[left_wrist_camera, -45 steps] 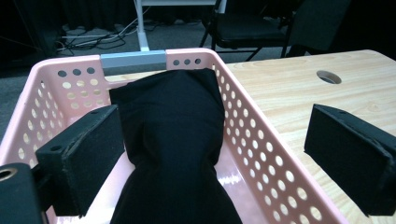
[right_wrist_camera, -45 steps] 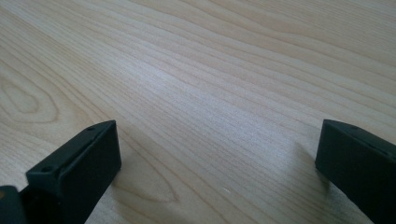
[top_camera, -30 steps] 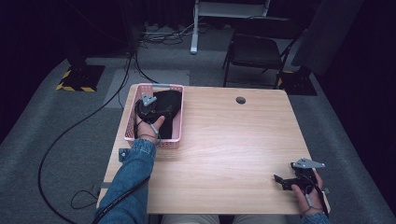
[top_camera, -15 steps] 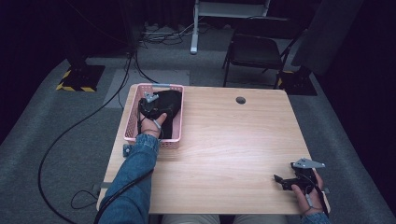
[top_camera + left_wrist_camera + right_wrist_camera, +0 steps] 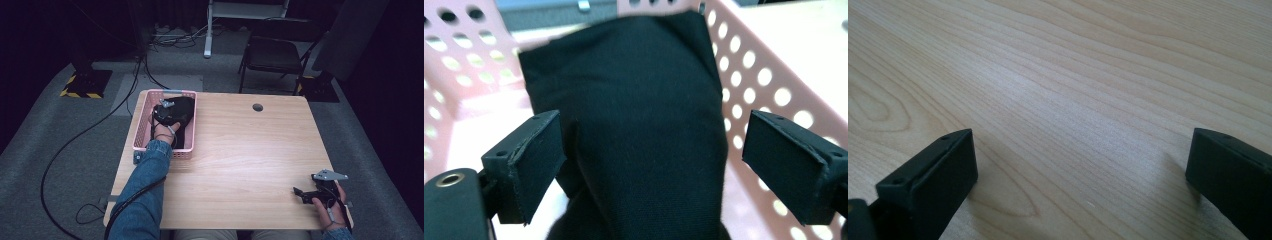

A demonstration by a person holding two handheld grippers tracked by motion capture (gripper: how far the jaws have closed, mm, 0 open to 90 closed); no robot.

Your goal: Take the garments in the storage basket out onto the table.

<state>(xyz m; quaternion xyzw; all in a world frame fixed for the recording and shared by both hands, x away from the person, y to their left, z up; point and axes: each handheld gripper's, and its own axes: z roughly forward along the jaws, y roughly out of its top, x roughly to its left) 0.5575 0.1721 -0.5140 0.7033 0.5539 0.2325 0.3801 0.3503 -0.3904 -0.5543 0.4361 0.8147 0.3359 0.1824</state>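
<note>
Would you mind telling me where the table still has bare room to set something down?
The widest free patch of the table runs from the pink basket across to the right gripper, past the small round hole. The basket is crowded: the black cloth and left gripper fill it.

bright glare on table [image 5: 240, 150], dark surroundings; basket [image 5: 744, 65] edges soft, blurred.

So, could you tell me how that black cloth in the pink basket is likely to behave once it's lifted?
The black cloth shows soft folds, so it will probably droop and unfold. It looks light, so the basket should stay put. Its matte weave probably won't slip between the left gripper pads.
</note>
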